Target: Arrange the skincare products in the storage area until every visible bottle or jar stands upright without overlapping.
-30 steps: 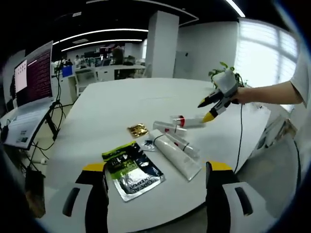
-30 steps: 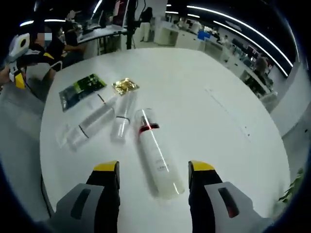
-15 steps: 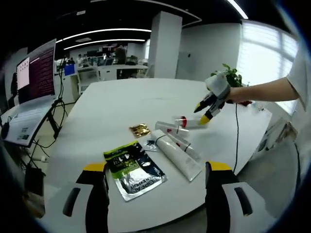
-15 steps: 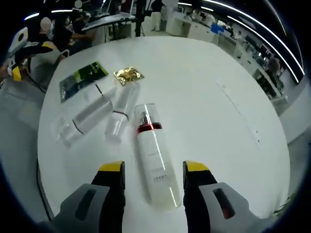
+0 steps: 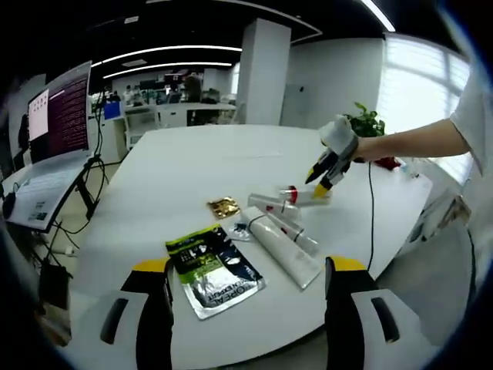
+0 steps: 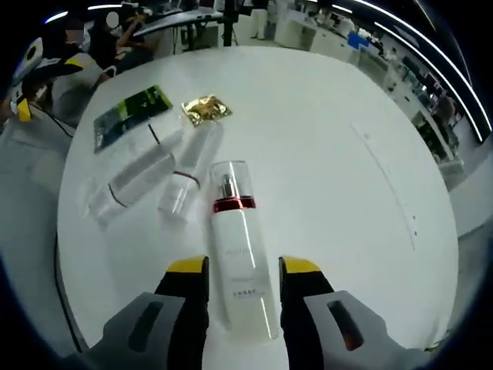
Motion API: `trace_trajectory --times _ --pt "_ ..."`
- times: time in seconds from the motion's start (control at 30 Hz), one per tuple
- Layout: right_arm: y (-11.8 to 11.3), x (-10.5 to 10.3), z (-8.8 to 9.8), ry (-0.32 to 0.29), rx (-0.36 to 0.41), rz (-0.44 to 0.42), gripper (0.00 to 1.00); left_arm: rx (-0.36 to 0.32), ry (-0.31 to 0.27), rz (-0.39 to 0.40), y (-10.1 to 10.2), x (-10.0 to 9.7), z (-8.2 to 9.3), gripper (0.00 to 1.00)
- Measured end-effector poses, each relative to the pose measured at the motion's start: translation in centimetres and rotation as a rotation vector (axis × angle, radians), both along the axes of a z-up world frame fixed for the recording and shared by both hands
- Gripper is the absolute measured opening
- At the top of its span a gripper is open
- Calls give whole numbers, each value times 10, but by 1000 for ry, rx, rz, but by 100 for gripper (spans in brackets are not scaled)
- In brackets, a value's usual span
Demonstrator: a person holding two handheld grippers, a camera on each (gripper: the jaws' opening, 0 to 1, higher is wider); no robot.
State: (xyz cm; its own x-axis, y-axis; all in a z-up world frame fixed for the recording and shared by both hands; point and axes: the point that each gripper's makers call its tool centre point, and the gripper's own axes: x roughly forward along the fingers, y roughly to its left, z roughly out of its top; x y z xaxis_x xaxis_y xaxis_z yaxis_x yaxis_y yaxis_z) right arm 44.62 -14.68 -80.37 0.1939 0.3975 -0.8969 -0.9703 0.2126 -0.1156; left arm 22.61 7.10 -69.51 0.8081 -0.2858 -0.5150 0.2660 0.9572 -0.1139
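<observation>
Partly, right gripper (image 6: 243, 271) jaws flank the pump bottle (image 6: 239, 250).

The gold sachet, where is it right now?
In the right gripper view the gold sachet lies on the white table, right of the green pouch and beyond the clear-capped bottle.

This is an open-plan office. Long strip lights (image 5: 166, 52) run across a dark ceiling, and rows of desks (image 5: 166, 108) with chairs and computers fill the back of the room. A large monitor (image 5: 58, 116) showing text stands on a stand at the side, with cables (image 5: 69, 231) hanging to the floor. A white pillar (image 5: 260, 71), a bright window (image 5: 420, 85) and a potted plant (image 5: 367, 122) are near the round white bench (image 5: 192, 166) (probably a meeting table).
</observation>
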Motion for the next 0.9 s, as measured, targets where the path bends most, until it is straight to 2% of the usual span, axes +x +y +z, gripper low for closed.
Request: trace_trajectory --times 0.23,0.53,0.77,0.9 --pt "1 1 -5 9 -29 37 27 -4 -2 1 1 0 0 72" --pt "2 4 -13 19 -78 85 28 -4 6 -9 0 -1 0 72" --pt "9 2 -19 26 -145 169 28 0 11 -10 0 -1 -2 71" --pt "6 4 -28 48 -193 185 29 -3 10 -5 0 0 -2 71"
